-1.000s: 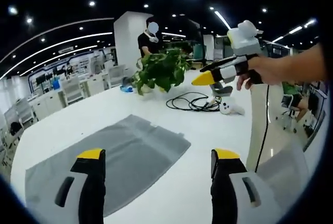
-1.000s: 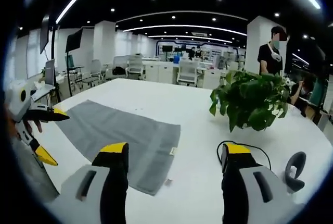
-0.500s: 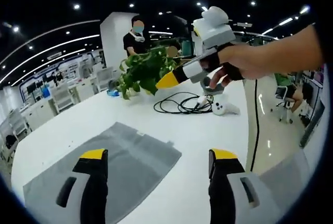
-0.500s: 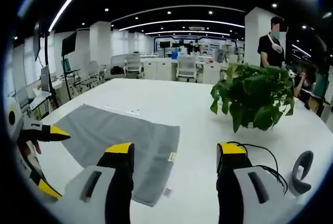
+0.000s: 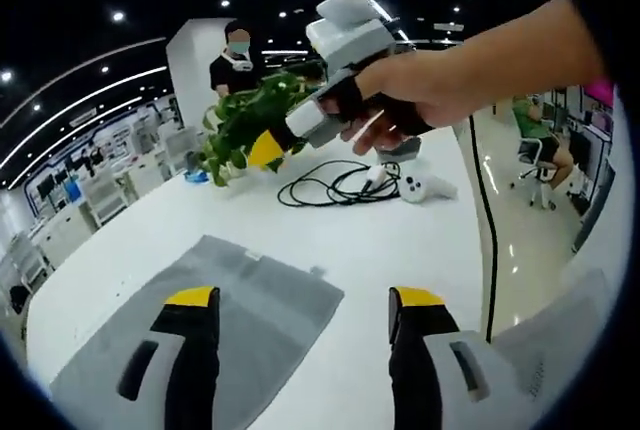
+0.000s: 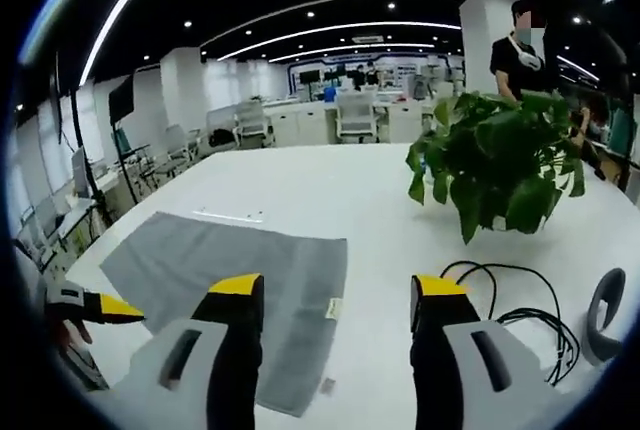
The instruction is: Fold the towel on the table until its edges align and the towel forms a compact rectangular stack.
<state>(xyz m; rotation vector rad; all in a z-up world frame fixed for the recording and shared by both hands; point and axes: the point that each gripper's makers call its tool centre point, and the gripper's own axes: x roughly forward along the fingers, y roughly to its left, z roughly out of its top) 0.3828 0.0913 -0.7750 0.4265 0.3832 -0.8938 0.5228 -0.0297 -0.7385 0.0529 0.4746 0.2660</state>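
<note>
Grey towel (image 5: 200,320) flat below both gaping tools (image 5: 305,302) (image 6: 338,285), untouched.

Both views ride above the white worktop (image 5: 400,240), looking forward and slightly down — neither close to it. Shared ground: grey towel (image 6: 240,280) at lower left, potted plant (image 6: 505,175) and black cable (image 5: 330,185) beyond.

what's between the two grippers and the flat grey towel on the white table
Nothing visible. The flat grey cloth towel lies spread on the white table with bare tabletop around it. The leafy green potted plant and the coiled black cable sit off to one side, clear of the open left gripper and right gripper.
</note>
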